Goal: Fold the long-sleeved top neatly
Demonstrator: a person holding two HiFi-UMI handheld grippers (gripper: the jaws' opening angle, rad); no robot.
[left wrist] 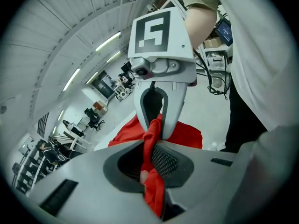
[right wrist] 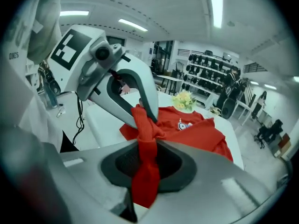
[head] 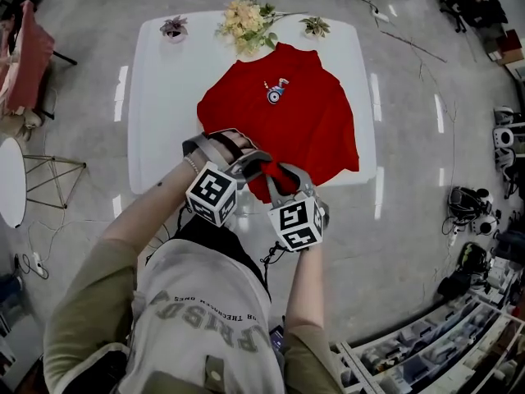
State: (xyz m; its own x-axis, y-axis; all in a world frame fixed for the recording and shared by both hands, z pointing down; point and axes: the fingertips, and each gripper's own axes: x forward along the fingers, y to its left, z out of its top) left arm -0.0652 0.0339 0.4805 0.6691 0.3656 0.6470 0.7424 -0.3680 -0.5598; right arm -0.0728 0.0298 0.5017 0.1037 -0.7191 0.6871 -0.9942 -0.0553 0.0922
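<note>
The left gripper point(head: 248, 165) and right gripper point(head: 285, 179), tip to tip, each clench bunched red long-sleeved top point(head: 287, 113) fabric between their jaws, the rest spread on the table point(head: 160, 97) beyond.

- The left tongs point(head: 256, 164) and right tongs point(head: 280, 179) are pale grey plastic with dark, mesh-textured pads point(left wrist: 164, 160).
- Behind each pair sits a white cube point(head: 212, 194) printed with black square markers.
- Further back, the person wears a pale T-shirt point(head: 205, 310) with grey lettering, olive sleeves point(head: 82, 302), and a bracelet point(head: 193, 164) at the left wrist.
</note>
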